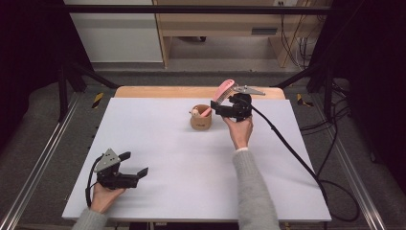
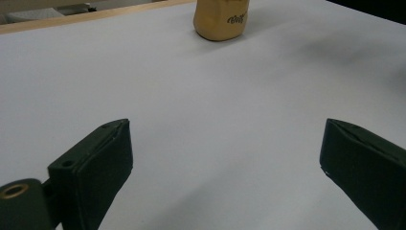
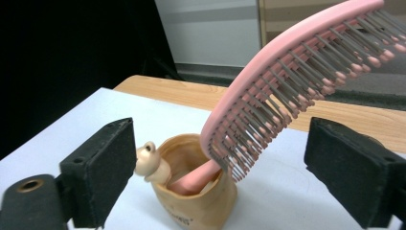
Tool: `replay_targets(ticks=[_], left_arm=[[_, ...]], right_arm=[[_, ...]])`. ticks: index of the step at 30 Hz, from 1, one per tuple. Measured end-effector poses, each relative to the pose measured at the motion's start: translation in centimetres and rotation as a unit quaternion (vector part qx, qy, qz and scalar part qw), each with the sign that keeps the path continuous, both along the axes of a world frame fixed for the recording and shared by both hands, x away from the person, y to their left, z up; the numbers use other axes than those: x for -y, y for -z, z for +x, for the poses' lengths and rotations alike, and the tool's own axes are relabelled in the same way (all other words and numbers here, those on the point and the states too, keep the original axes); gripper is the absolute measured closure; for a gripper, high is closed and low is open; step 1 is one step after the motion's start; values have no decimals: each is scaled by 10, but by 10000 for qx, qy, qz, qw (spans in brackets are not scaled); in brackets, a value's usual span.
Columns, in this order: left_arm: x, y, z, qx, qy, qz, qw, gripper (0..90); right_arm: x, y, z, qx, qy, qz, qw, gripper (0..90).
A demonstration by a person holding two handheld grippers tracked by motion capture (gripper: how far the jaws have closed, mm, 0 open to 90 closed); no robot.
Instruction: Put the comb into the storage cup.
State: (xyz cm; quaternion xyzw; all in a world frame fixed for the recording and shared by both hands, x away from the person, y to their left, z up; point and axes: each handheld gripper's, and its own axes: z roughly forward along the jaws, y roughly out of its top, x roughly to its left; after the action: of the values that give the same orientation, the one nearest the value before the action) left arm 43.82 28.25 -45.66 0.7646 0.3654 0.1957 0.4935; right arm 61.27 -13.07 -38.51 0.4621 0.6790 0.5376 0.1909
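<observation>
pink brush leans in tan cup, between right gripper jaws, released; left gripper released too.

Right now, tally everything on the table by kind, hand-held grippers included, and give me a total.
Tan cup: 1
Pink hairbrush, handle down in the cup: 1
Hand-held grippers: 2, the left hand-held gripper open, the right hand-held gripper open by the brush
Total: 4
</observation>
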Motion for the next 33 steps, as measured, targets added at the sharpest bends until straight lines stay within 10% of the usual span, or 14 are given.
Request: replay_targets(ticks=[33], left_arm=[[2, 1, 1, -13, 17, 50, 10000, 39]], right_arm=[[41, -10, -84, 641, -1074, -148, 9920, 0]])
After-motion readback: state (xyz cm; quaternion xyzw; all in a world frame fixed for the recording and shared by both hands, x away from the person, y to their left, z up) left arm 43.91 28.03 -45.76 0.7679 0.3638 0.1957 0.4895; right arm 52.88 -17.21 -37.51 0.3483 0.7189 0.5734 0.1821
